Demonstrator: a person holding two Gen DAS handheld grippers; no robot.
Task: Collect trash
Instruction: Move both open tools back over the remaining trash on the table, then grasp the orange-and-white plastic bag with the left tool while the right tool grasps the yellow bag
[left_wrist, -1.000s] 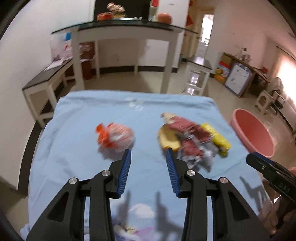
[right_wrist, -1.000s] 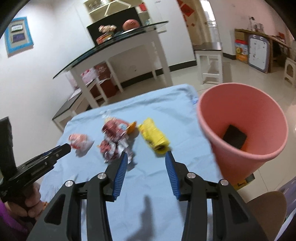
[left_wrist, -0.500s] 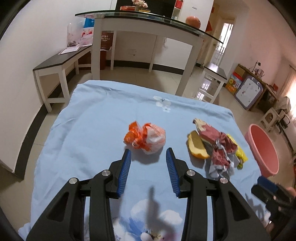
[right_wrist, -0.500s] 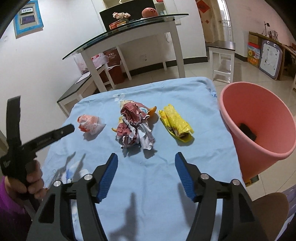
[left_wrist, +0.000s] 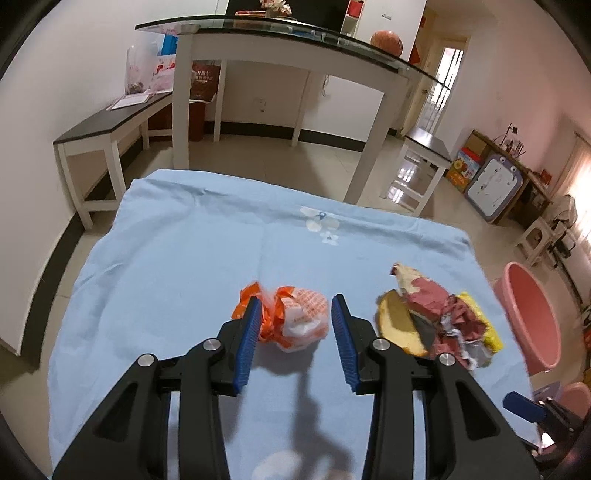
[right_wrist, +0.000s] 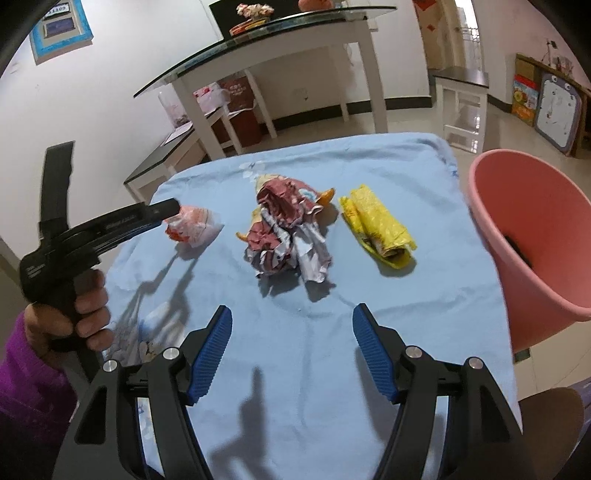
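An orange-and-white crumpled bag (left_wrist: 295, 320) lies on the blue cloth, and my open left gripper (left_wrist: 295, 314) has its jaws on either side of it, apart from it. The bag also shows in the right wrist view (right_wrist: 194, 229) under the left gripper's tip. A crumpled red-and-white wrapper pile (right_wrist: 288, 230) with an orange peel lies mid-cloth, also in the left wrist view (left_wrist: 439, 325). A yellow wrapper (right_wrist: 376, 225) lies to its right. My right gripper (right_wrist: 291, 332) is open wide and empty, hovering short of the pile.
A pink bucket (right_wrist: 532, 236) with a dark item inside stands off the table's right edge, also in the left wrist view (left_wrist: 528, 317). The blue cloth (right_wrist: 314, 354) covers the table. A glass-topped white table (left_wrist: 280, 40) and a bench (left_wrist: 96, 129) stand beyond.
My left gripper has swung left and moved forward until its jaws straddle the orange-and-white bag. My right gripper has opened wider and pulled back from the pile and bucket.
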